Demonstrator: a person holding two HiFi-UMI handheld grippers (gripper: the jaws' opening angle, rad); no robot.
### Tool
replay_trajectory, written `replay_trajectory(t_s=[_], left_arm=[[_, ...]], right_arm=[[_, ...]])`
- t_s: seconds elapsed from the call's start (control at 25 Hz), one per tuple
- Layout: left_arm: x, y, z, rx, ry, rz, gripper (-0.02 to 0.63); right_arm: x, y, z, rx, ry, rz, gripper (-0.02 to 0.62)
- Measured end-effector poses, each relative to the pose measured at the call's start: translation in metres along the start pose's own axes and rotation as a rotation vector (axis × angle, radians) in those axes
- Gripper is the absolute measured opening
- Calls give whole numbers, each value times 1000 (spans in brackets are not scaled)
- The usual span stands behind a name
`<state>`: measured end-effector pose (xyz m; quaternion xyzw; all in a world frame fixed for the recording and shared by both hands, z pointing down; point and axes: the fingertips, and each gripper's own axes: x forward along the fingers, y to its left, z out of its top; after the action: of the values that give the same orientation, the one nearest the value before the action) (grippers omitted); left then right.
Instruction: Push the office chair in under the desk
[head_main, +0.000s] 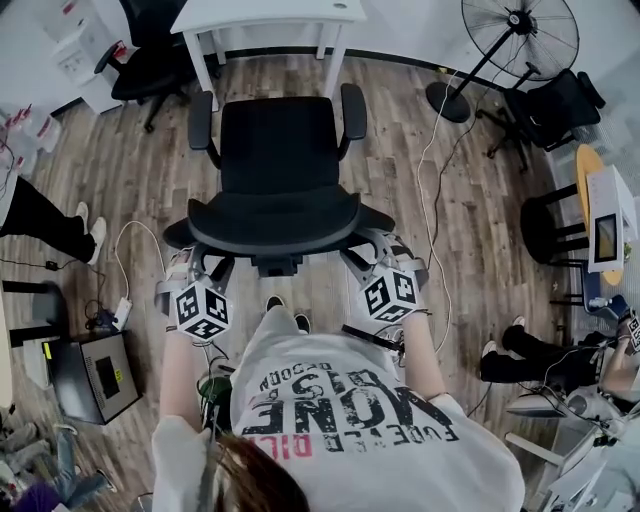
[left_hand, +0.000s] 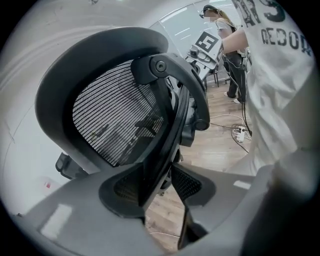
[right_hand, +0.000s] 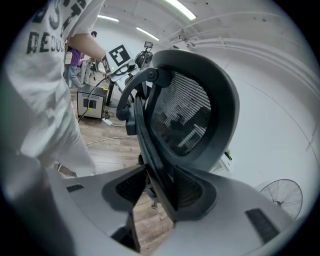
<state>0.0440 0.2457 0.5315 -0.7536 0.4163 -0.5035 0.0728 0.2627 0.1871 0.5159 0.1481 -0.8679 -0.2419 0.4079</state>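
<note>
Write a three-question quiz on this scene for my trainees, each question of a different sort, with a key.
1. True or false: the office chair already sits under the white desk.
2. What do the left gripper and right gripper each clamp? A) the rim of the backrest B) a broom handle C) a door handle
3. Fill in: in the head view, a standing ___ is on the floor to the right of the desk.
Key: 1 false, the chair stands short of the desk; 2 A; 3 fan.
</note>
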Motion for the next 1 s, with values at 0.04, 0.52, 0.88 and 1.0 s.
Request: replay_trajectory(t_s=[0.04, 0.52, 0.88, 1.0], left_arm=[[2, 3, -1, -2, 1, -1, 179], [26, 24, 11, 3, -2, -10, 175], [46, 40, 26, 18, -9, 26, 175], [52, 46, 28, 19, -9, 35, 175]], right_arm=[[2, -2, 0, 0, 0, 0, 170], [23, -35, -12, 8, 24, 1, 170], [35, -62, -24, 18, 37, 0, 173], [40, -71, -27, 15, 28, -5, 175]])
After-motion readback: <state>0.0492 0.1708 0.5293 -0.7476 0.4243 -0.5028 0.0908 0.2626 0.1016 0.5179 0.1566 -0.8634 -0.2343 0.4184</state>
